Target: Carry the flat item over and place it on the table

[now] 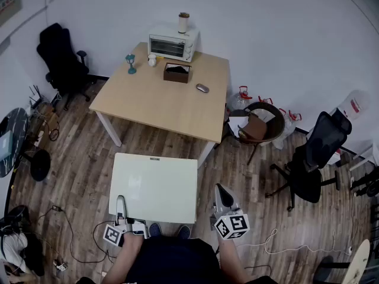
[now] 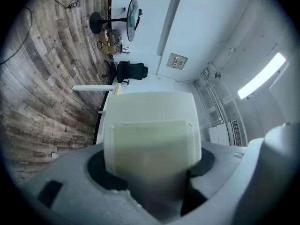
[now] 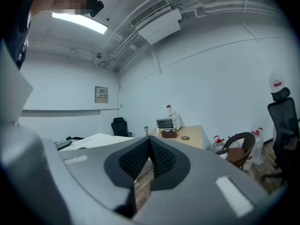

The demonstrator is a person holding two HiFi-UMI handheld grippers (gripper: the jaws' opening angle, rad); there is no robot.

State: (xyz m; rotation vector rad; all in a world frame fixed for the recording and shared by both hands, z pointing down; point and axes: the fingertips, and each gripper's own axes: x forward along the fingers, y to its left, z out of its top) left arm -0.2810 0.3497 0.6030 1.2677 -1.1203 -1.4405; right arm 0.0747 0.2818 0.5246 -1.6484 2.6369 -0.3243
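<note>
**A:** Where is the white flat rectangular board [image 1: 155, 185]?

**B:** It is up in the air, lying roughly level, in front of the person [image 1: 169, 262] and over the wooden plank floor [image 1: 77, 158]. It sits on the near side of the light wooden worktop [image 1: 166, 102] and is not resting on it. In the head view its far edge comes close to the worktop's near corner.

**A:** Which hand-held gripper has it?

**B:** The left hand-held gripper [image 1: 121, 203]. It reaches in over the board's near edge, towards the left corner, with one jaw lying on the top face. In the left gripper view a pale flat surface fills the space at the jaws. That view is blurred up close, so the grip looks like a clamp on the board's edge, but I cannot see the lower jaw.

**A:** And the other one?

**B:** The right hand-held gripper [image 1: 221, 191] is just beside the board's near right corner, with a gap between them. In the right gripper view its dark ribbed pads meet at the tips with nothing between them, and the board shows off to its left.

**A:** What is on the worktop?

**B:** A white toaster oven [image 1: 173, 44] at the far edge and a few small things near it. The near half is bare wood.
</note>
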